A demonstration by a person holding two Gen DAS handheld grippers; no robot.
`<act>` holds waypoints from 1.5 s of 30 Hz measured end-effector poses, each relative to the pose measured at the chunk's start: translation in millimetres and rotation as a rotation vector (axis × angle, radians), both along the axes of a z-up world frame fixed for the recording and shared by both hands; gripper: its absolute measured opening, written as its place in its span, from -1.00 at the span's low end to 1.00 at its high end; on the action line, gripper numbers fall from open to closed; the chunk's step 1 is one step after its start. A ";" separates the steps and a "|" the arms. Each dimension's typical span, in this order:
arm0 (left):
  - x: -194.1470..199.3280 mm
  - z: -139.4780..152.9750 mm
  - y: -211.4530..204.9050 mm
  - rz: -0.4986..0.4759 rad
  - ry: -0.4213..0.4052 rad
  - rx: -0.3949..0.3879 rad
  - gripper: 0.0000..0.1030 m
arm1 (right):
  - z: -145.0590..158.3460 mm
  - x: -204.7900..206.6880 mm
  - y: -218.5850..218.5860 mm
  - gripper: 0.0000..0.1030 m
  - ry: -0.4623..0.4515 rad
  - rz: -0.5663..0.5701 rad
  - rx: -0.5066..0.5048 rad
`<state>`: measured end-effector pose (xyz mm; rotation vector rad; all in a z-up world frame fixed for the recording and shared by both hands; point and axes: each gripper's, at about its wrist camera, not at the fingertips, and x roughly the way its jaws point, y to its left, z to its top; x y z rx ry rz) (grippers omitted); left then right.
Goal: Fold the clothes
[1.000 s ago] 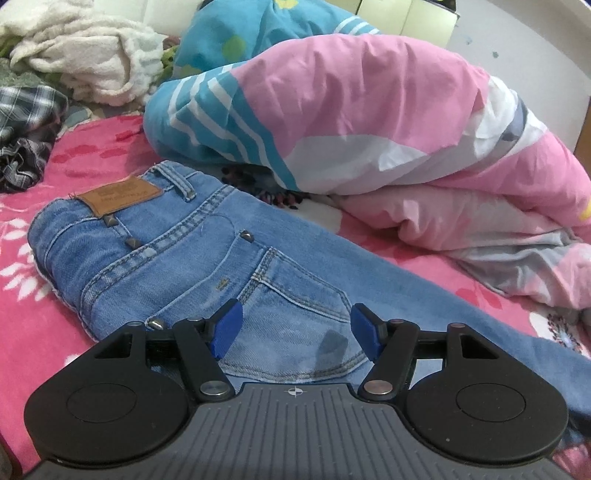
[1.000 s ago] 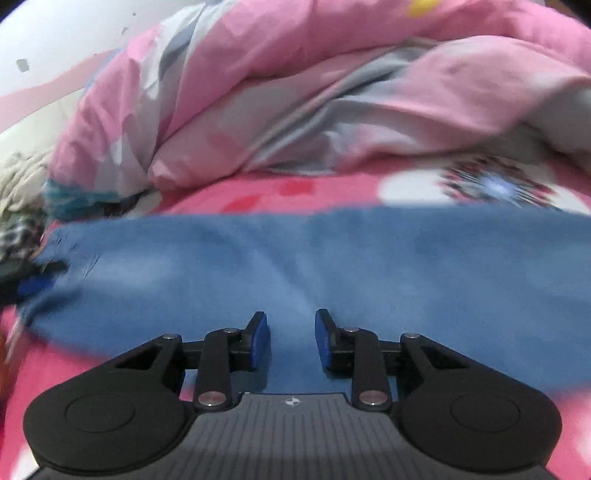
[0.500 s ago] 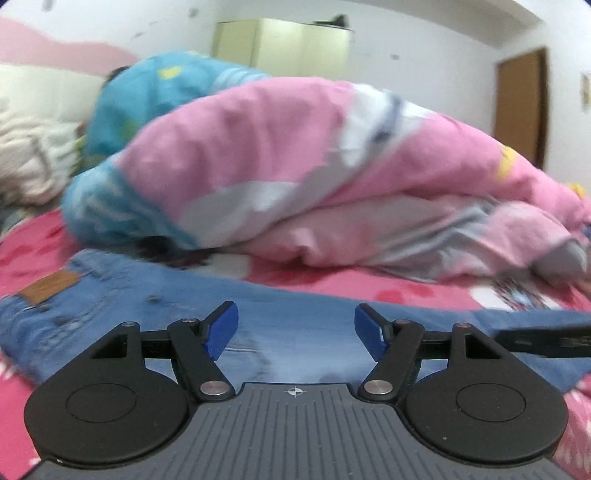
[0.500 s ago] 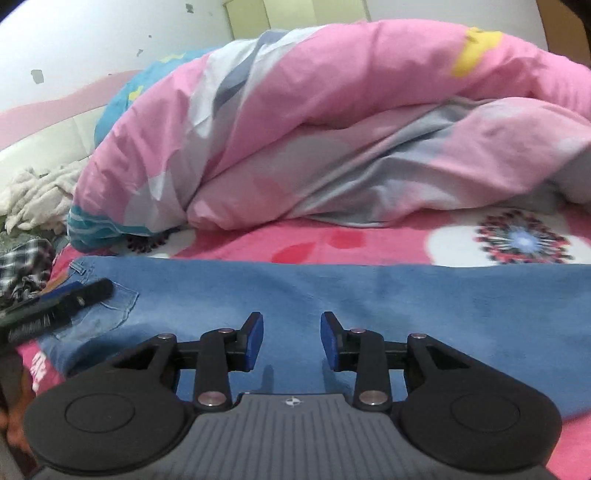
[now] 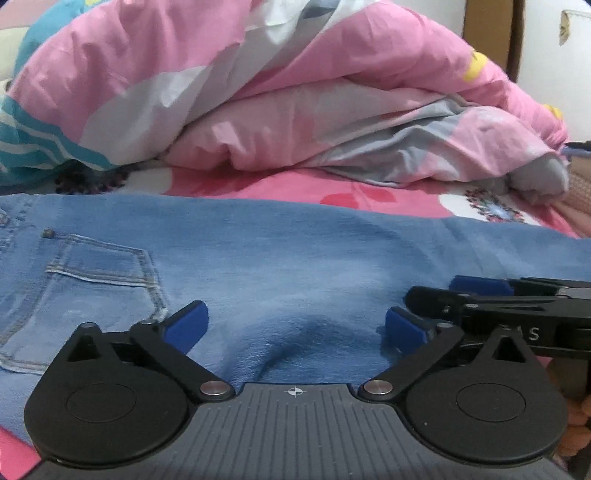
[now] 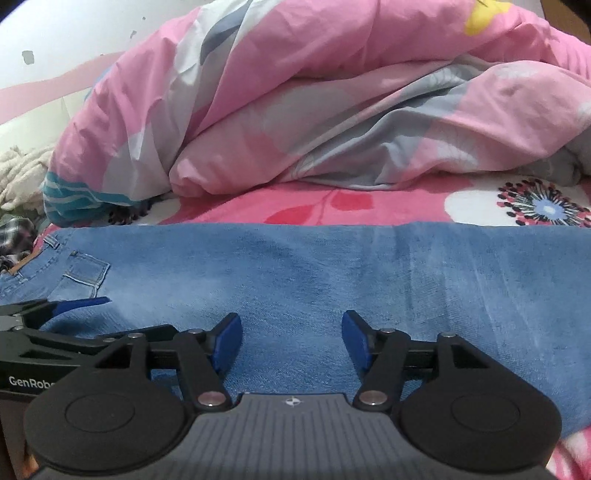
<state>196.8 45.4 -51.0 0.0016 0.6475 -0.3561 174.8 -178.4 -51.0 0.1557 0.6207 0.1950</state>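
Blue jeans (image 5: 295, 258) lie flat across a pink flowered bedsheet (image 5: 280, 184), waist and back pocket (image 5: 99, 266) toward the left. My left gripper (image 5: 295, 325) hovers low over the thigh part, its jaws opening wide, with only a raised denim wrinkle between them and no pad pressing on it. In the right wrist view the same jeans (image 6: 332, 266) stretch across, and my right gripper (image 6: 291, 339) is over the leg, jaws opening, nothing pinched. Each gripper shows at the edge of the other's view: the right gripper (image 5: 491, 291) and the left gripper (image 6: 55, 306).
A bulky pink, white and teal duvet (image 5: 295, 92) is heaped just behind the jeans. A cream knitted garment (image 6: 22, 166) and a checked cloth (image 6: 14, 229) lie at the far left. A brown door (image 5: 495, 33) stands at the back right.
Both grippers have slid along the jeans from the waist toward the leg and have come close together. Both sets of jaws stand wider. The left view has rolled level.
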 end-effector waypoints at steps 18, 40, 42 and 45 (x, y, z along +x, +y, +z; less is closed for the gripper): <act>0.2 0.2 2.3 0.019 -0.004 0.010 1.00 | 1.4 0.5 2.6 0.23 0.003 0.002 -0.020; 0.7 0.3 2.3 0.018 -0.004 0.006 1.00 | 3.6 0.4 1.9 0.25 0.008 0.001 -0.005; 0.7 0.1 2.4 0.017 -0.003 0.004 1.00 | 3.7 0.4 1.3 0.25 0.008 0.002 -0.001; 0.5 -0.1 2.6 0.017 -0.004 0.004 1.00 | 4.1 0.2 1.7 0.25 0.009 0.002 -0.001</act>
